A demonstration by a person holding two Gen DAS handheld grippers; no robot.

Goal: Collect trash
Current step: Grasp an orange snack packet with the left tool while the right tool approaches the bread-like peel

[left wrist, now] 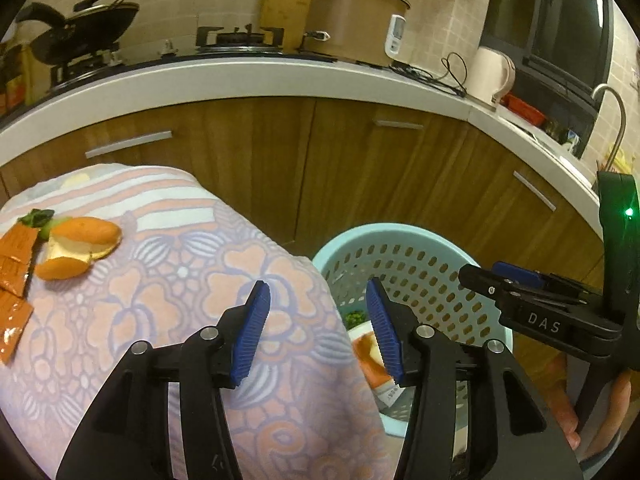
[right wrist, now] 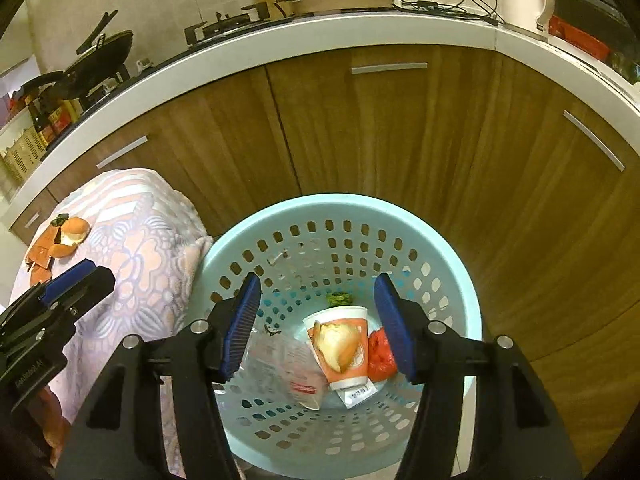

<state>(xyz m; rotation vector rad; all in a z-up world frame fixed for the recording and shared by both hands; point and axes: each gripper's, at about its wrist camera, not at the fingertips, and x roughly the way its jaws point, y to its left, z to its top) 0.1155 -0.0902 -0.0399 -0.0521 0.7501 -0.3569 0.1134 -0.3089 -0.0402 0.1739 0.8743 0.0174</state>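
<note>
A light blue perforated basket (right wrist: 340, 204) stands on the floor beside a table under a floral cloth (left wrist: 192, 280). Inside it lie a paper cup (right wrist: 352, 376) with a piece of peel (right wrist: 336, 344) on it, a red crumpled wrapper (right wrist: 380, 354), a clear plastic wrapper (right wrist: 284, 368) and a green scrap (right wrist: 339, 299). My right gripper (right wrist: 317, 276) hangs open above the basket, nothing between its fingers. My left gripper (left wrist: 318, 284) is open and empty over the cloth's edge and the basket rim (left wrist: 400, 230). Orange peel (left wrist: 80, 246) and torn orange wrappers (left wrist: 14, 268) lie on the cloth at the far left.
Wooden cabinet doors (left wrist: 360, 184) with metal handles stand just behind the basket. Above them runs a white counter (left wrist: 240, 76) with a gas stove (left wrist: 240, 38), a rice cooker (left wrist: 356, 20), a kettle (left wrist: 490, 76) and a faucet (left wrist: 618, 112).
</note>
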